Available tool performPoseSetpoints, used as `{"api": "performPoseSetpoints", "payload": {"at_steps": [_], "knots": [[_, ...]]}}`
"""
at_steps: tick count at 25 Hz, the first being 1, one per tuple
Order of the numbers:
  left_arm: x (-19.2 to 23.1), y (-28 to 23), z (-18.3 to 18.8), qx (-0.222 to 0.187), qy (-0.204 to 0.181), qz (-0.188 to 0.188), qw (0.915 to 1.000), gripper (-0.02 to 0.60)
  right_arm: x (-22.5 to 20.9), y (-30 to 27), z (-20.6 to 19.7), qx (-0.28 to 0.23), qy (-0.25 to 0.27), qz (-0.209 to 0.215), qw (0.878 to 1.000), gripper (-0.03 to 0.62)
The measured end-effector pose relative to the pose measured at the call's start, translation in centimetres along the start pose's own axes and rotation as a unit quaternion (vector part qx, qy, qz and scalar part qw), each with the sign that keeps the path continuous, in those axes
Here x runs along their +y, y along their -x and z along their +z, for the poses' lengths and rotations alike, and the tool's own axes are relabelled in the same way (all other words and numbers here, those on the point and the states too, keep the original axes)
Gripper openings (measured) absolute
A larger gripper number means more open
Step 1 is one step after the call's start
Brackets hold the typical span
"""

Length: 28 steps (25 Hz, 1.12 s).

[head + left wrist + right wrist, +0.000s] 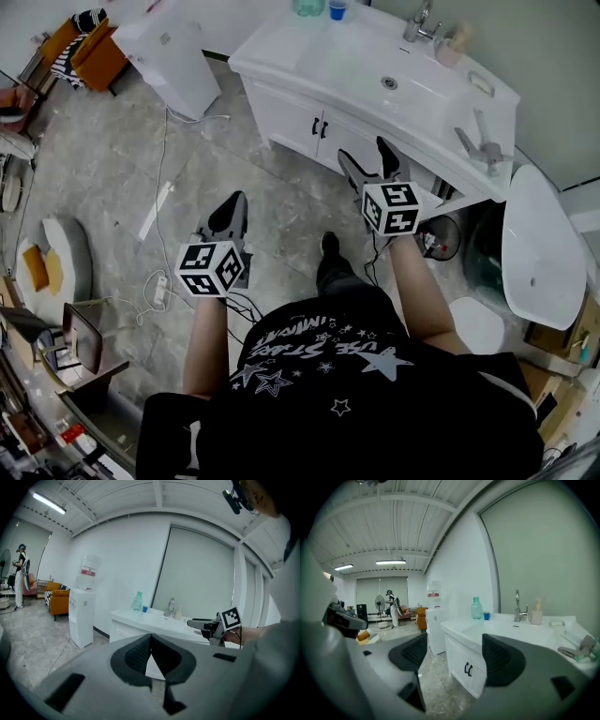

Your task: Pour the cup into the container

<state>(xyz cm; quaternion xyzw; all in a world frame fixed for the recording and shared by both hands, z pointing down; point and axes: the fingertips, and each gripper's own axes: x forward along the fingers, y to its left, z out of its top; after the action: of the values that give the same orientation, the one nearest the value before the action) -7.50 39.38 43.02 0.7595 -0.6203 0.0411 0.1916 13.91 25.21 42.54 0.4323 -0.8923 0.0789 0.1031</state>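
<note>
Blue cup (pixel 337 9): small, upright, standing at the far left end of the white vanity counter (pixel 281 47), just beside a pale green bottle (pixel 307 6); whether the two touch is too small to tell, and what the cup holds does not show. Green bottle: the likeliest container for the pour, though nothing marks it as such; its mouth looks narrow. Basin (pixel 389 82) and tap (pixel 419 23): further right along the same counter, well apart from the cup. Right gripper (pixel 367 155): yours, held in front of the cabinet doors below the counter edge, jaws spread wide with only floor and cabinet between them, so it carries nothing. Left gripper (pixel 234 202): held lower and to the left over the bare floor, jaw tips pressed together on nothing. Water dispenser (pixel 173 56): off to the left of the counter, no part of the job. Step in hand, as judged: approach, with the cup not yet reached and no grasp begun. Next move, as judged: step nearer, carry the spread right jaws up and across to the cup, set one pad on each side of its wall, close gently enough not to buckle it, and keep it level until it is over the container's mouth.
</note>
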Motion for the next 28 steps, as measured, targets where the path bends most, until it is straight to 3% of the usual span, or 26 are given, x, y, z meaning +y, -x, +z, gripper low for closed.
{"api": "performPoseSetpoints", "payload": {"at_steps": [15, 28], "knots": [[-1.0, -15.4, 5.8, -0.005, -0.013, 0.024, 0.9996, 0.009, -12.8, -10.4, 3.1, 0.009, -0.010, 0.028, 1.000, 0.365], [-0.7, -21.3, 9.4, -0.012, -0.025, 0.032, 0.9991, 0.010, -17.4, -14.7, 4.4, 0.013, -0.016, 0.041, 0.999, 0.364]]}}
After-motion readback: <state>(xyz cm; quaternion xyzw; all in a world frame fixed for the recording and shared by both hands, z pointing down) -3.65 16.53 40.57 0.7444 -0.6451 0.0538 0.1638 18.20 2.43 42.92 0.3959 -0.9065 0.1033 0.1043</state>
